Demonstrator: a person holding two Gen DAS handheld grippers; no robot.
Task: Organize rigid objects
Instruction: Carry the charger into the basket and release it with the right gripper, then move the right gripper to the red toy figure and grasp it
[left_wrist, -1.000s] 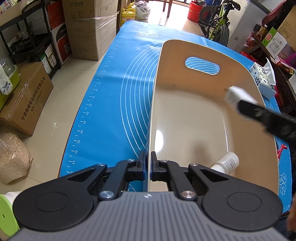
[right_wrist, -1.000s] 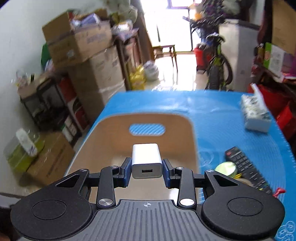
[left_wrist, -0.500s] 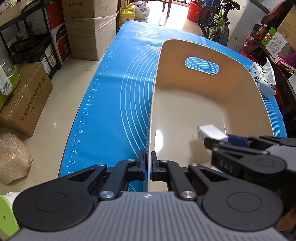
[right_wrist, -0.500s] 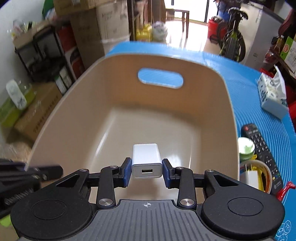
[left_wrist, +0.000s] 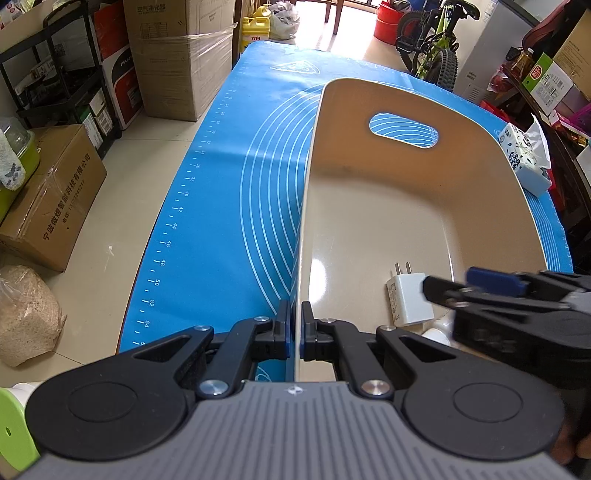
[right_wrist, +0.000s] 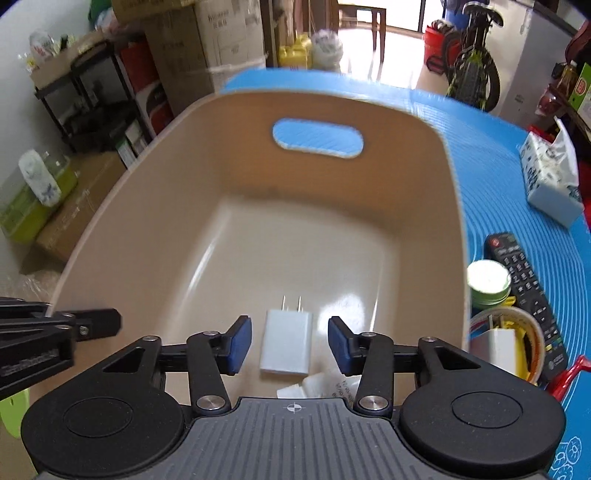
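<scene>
A beige plastic bin (left_wrist: 388, 221) with a handle slot stands on the blue mat (left_wrist: 236, 206). My left gripper (left_wrist: 295, 334) is shut on the bin's near left wall. A white USB charger (right_wrist: 286, 341) lies flat on the bin floor, prongs pointing away; it also shows in the left wrist view (left_wrist: 408, 299). My right gripper (right_wrist: 290, 345) is open just above it, one finger on each side, not touching. A small white bottle (right_wrist: 317, 386) lies in the bin's near corner, partly hidden.
To the right of the bin on the mat lie a black remote (right_wrist: 526, 284), a green-lidded jar (right_wrist: 487, 282), a cup with items (right_wrist: 506, 343) and a tissue pack (right_wrist: 550, 181). Cardboard boxes (left_wrist: 48, 195) and shelves stand on the floor to the left.
My right gripper came down into the bin, opened and let go of the charger, which now lies on the bin floor. My left gripper has kept its hold on the bin wall.
</scene>
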